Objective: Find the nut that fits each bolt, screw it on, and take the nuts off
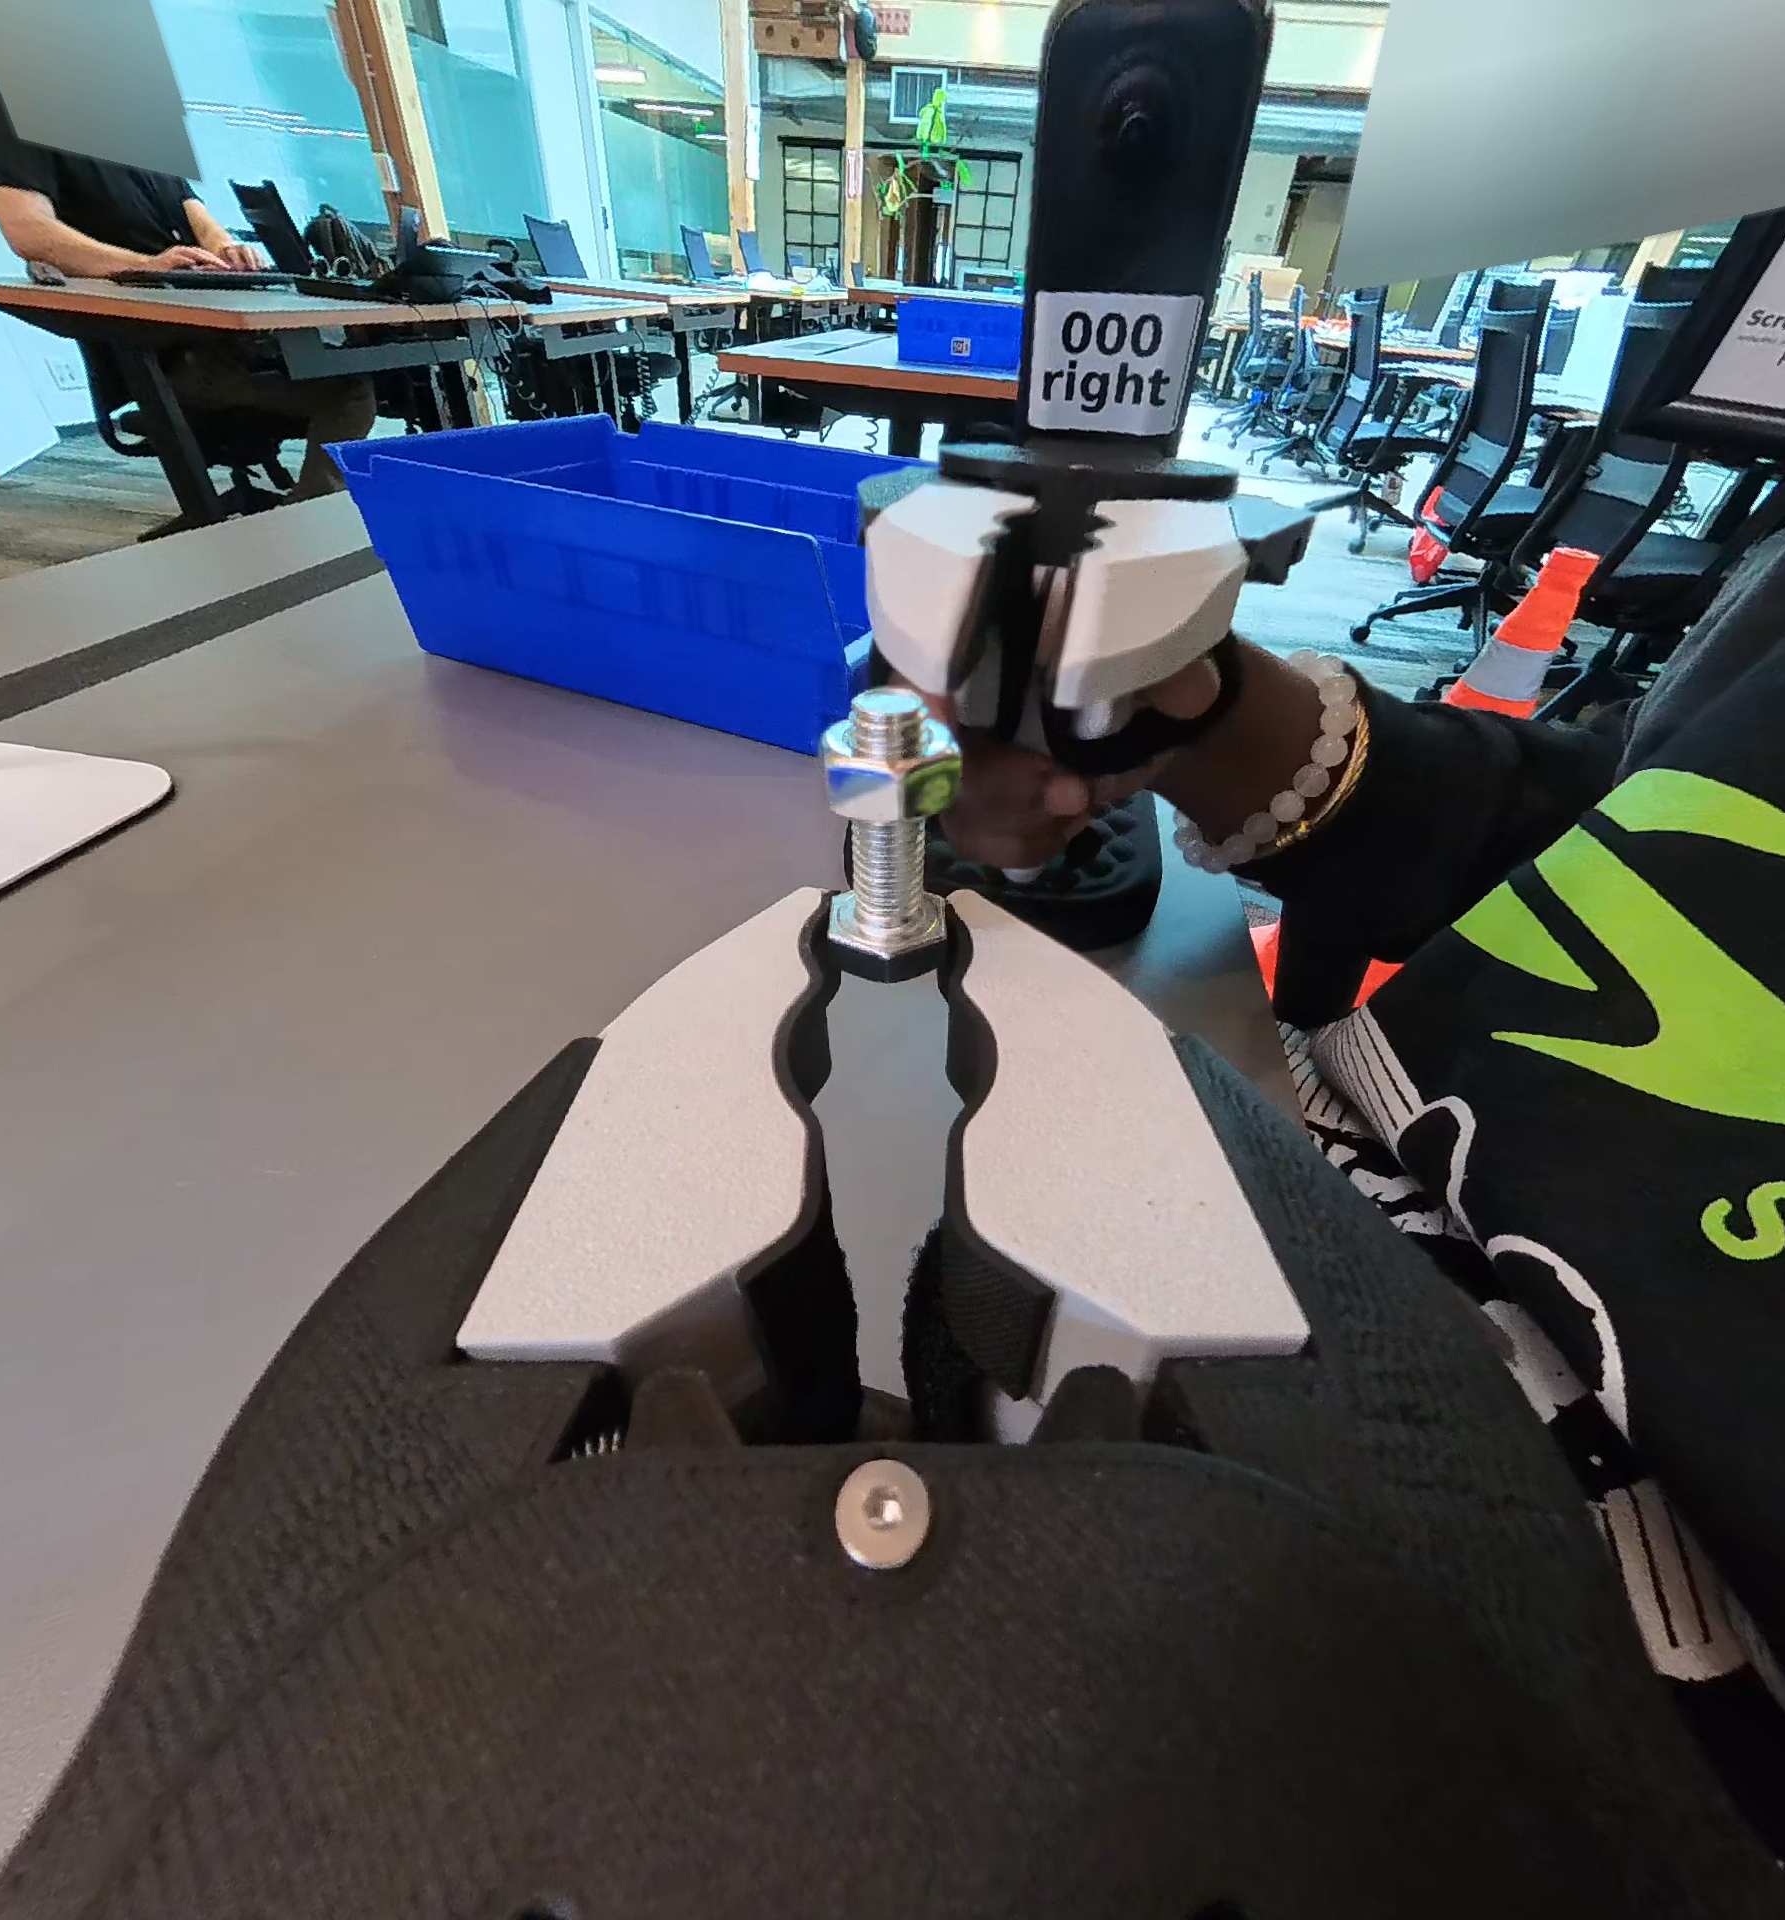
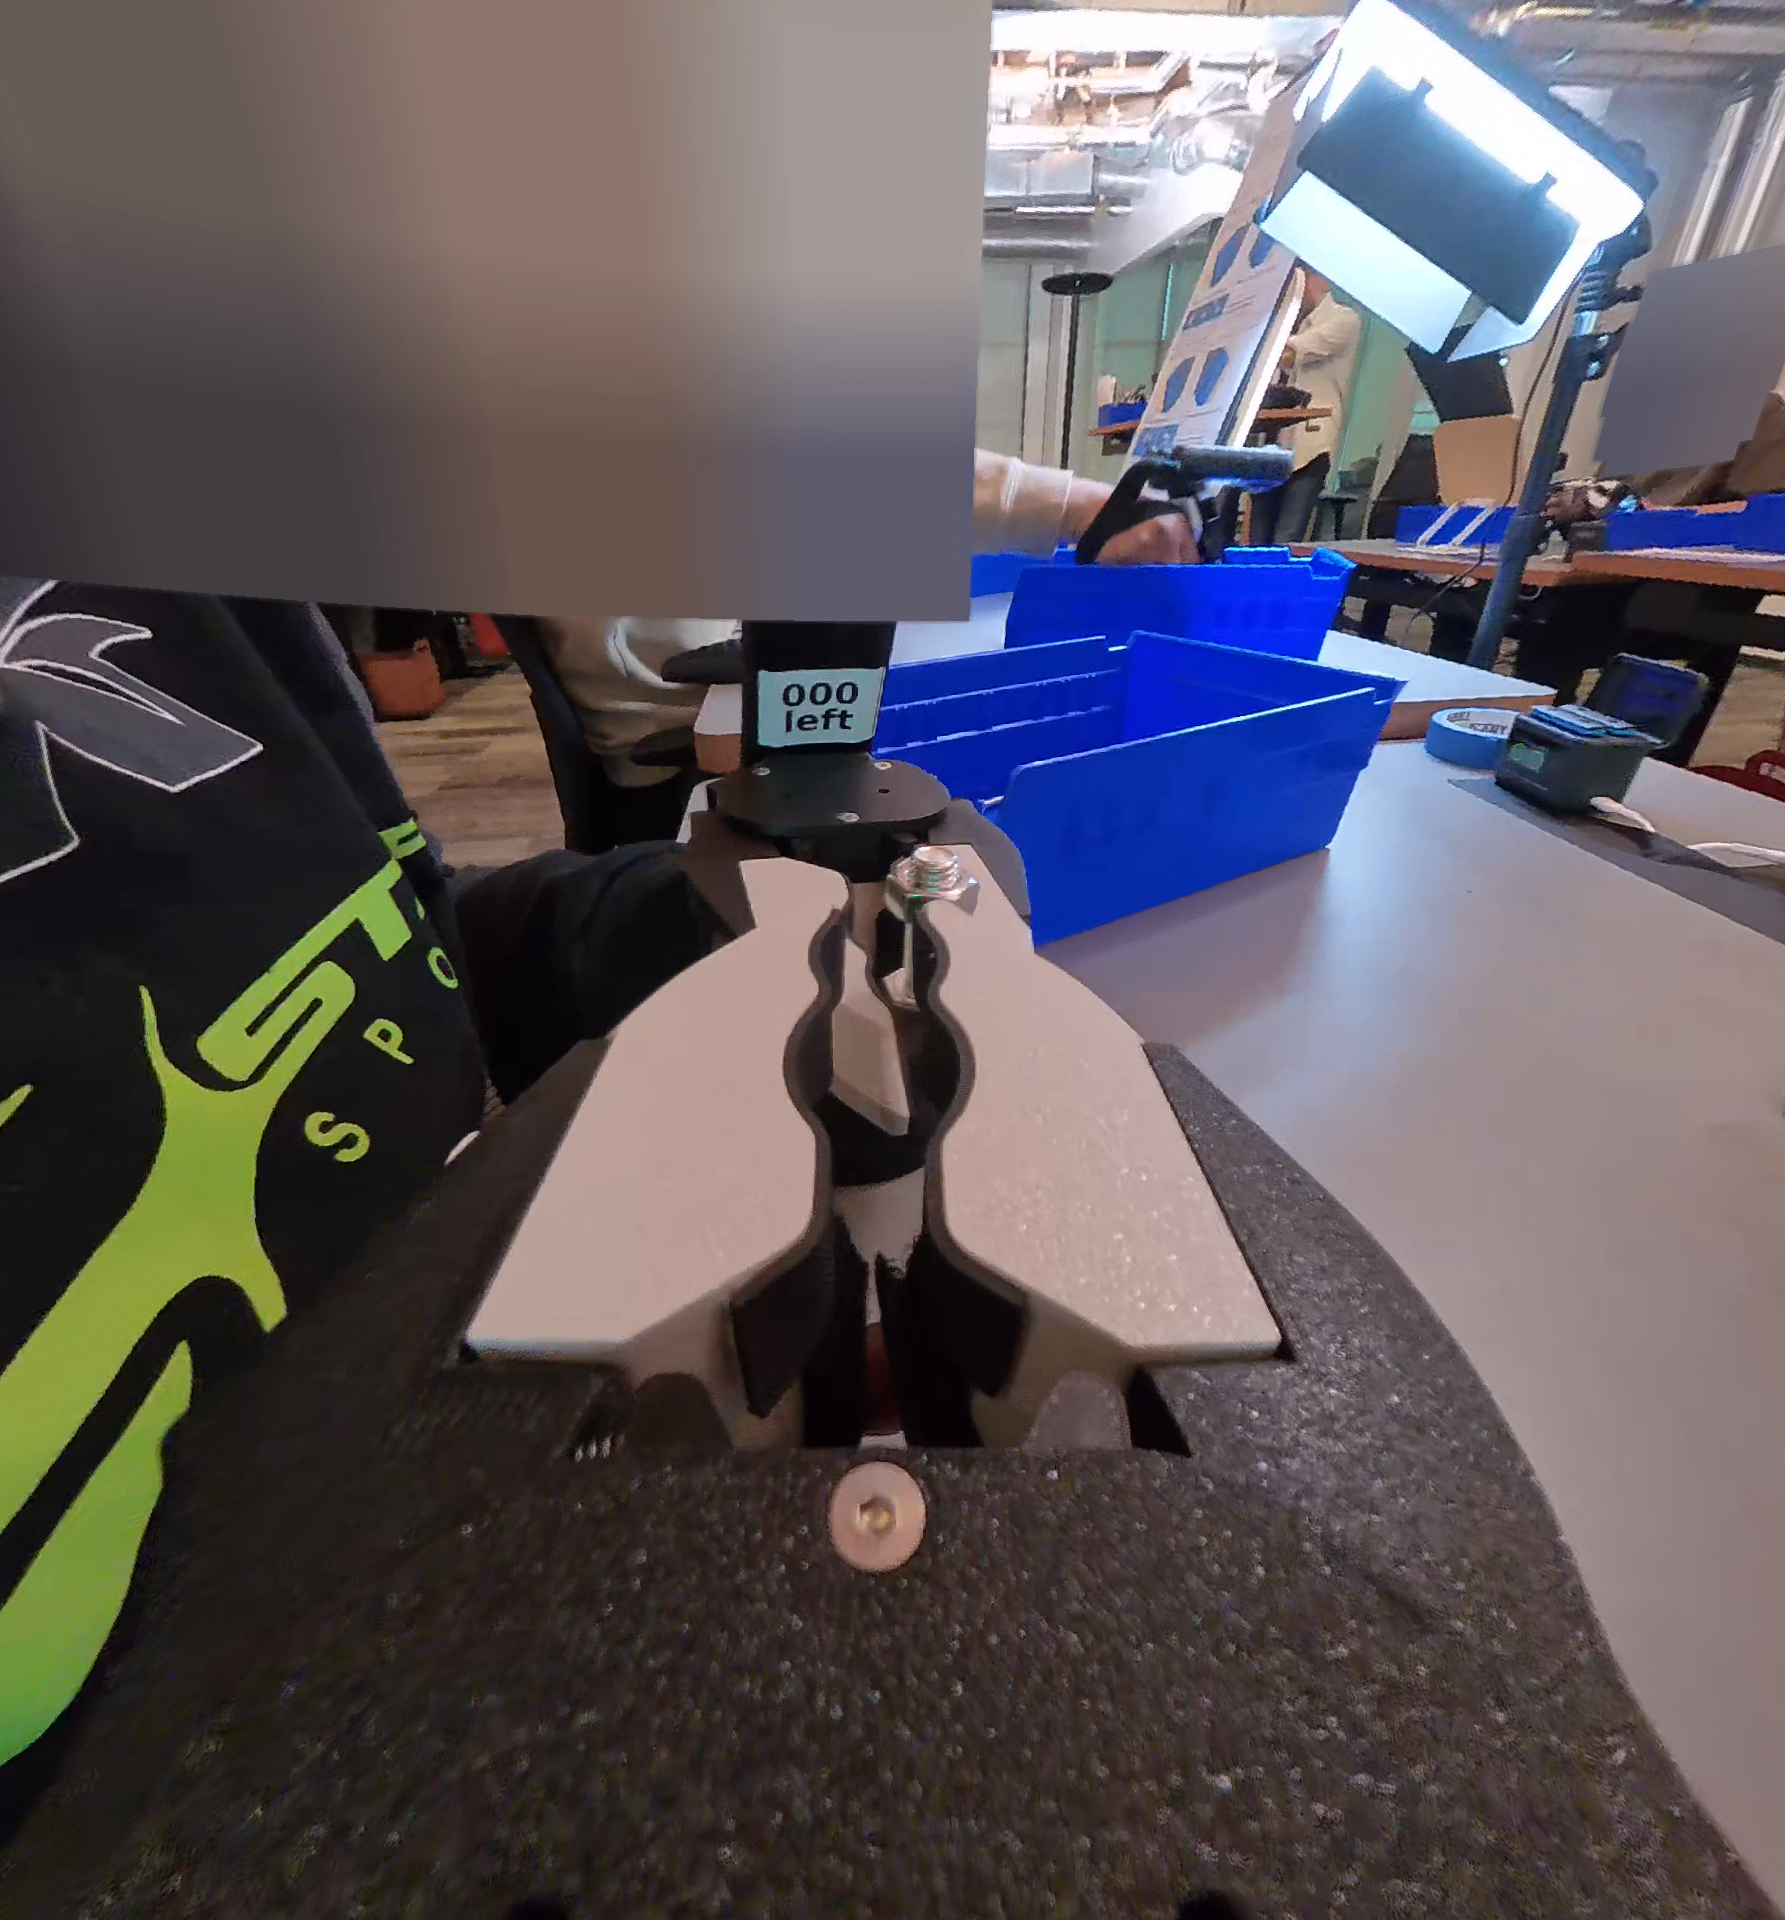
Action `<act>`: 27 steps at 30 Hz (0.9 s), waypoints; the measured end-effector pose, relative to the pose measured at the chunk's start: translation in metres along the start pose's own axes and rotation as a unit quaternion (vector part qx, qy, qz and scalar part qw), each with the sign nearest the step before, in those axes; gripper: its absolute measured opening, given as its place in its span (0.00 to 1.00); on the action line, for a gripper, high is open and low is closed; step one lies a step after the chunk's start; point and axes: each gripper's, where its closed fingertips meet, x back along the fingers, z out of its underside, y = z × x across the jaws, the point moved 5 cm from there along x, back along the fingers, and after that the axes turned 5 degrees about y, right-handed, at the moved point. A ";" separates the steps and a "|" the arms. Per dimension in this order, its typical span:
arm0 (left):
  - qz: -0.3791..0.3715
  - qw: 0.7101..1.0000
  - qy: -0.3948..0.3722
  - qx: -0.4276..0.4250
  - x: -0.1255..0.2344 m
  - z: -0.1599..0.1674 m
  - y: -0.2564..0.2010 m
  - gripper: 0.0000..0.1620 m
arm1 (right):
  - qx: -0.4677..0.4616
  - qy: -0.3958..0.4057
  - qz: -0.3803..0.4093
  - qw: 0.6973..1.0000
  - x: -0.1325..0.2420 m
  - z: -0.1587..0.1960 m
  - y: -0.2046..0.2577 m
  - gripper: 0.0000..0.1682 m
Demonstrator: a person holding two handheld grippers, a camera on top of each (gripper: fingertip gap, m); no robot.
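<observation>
The room is an open-plan office with rows of desks, black chairs (image 1: 1490, 488), glass partitions and a lit panel lamp (image 2: 1439, 197) on a stand. The surface (image 1: 348, 935) is a grey tabletop with a dark strip along it. A blue bin (image 1: 597, 582) stands on it, well beyond the grippers. An orange traffic cone (image 1: 1522, 644) stands on the floor. The left gripper (image 1: 886, 940) is clamped on the hex head of an upright bolt (image 1: 888, 862), above the surface. A nut (image 1: 890, 781) sits near the bolt's top. The right gripper (image 2: 893, 914), narrowly parted, holds nothing and sits just beside the nut.
</observation>
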 end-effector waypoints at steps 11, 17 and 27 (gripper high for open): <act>0.002 1.000 0.001 -0.001 0.000 0.000 0.000 0.11 | 0.004 0.030 -0.030 0.999 -0.037 0.002 -0.009 0.25; 0.003 1.000 0.002 -0.001 0.000 0.000 0.000 0.11 | 0.014 0.039 -0.049 0.998 -0.048 0.001 -0.006 0.24; 0.000 1.000 0.000 0.002 0.000 0.000 0.001 0.11 | 0.012 0.030 -0.012 0.999 -0.024 0.002 -0.004 0.20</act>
